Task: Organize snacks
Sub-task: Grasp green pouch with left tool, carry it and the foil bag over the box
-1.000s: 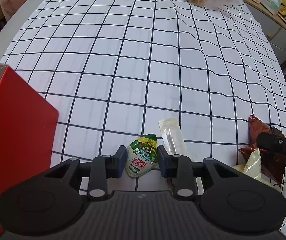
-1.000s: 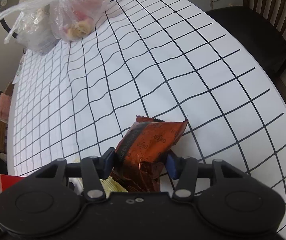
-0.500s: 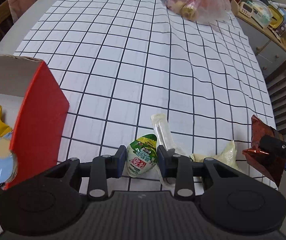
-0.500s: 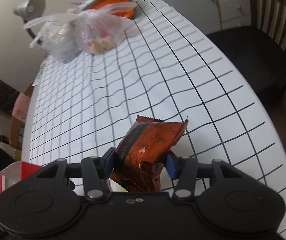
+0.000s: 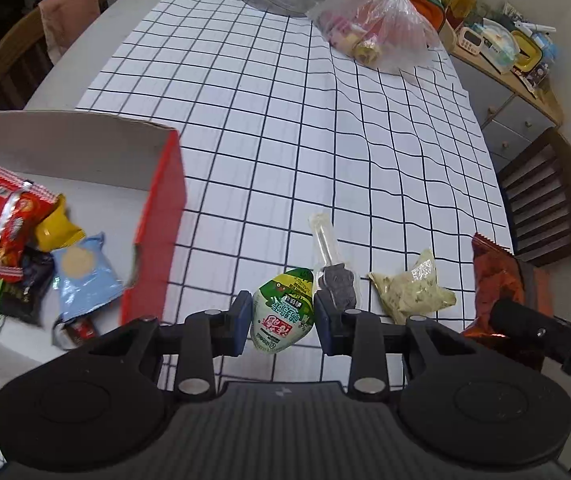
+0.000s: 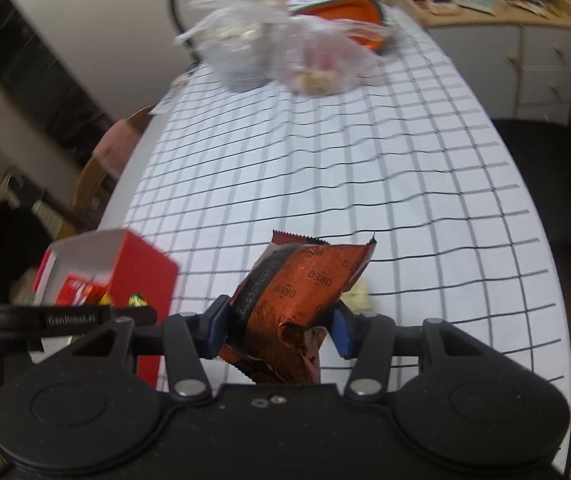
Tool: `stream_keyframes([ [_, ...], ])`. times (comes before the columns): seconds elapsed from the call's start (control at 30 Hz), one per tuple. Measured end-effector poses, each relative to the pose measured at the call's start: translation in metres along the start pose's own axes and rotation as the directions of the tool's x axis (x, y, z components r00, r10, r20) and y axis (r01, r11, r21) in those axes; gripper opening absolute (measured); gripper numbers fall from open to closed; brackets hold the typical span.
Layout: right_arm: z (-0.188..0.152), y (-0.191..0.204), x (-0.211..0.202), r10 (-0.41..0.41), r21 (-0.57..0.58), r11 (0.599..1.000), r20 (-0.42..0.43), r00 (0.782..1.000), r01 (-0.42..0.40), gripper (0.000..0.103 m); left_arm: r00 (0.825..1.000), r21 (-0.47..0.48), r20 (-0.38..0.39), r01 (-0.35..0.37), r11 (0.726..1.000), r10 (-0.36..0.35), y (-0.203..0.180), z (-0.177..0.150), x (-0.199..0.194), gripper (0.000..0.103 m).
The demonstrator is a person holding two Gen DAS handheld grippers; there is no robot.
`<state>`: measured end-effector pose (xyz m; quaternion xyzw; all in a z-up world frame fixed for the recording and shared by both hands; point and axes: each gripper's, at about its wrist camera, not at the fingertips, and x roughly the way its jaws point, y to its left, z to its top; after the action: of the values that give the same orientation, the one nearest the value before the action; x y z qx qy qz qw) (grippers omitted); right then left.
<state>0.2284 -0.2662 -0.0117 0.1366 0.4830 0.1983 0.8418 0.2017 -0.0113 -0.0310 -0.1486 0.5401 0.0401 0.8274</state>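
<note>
**Desk:** Where's the red box from each claw?

**Photographer:** Left of both, open top up, and closer to the left gripper, which is clenched on a green-and-white pouch. The right gripper clamps a brown Oreo packet, long axis pointing away; its carry looks longer, judging by the box's distance.
</note>
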Motion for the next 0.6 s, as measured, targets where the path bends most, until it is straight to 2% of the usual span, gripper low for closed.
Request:
stream_keyframes([
  [0.37,-0.017,0.088,0.017,0.067,-0.151,0.986,-0.034,0.997,-0.071,0.05,1.0,-0.019,0.026,-0.008,1.0,0.008,0.067,-0.008,-0.05,0.033],
  [0.6,-0.022,0.145,0.041,0.093,-0.225,0.969,-0.057,0.994,-0.103,0.05,0.998,-0.057,0.047,-0.033,0.998,0.035,0.125,-0.004,-0.069,0.033],
])
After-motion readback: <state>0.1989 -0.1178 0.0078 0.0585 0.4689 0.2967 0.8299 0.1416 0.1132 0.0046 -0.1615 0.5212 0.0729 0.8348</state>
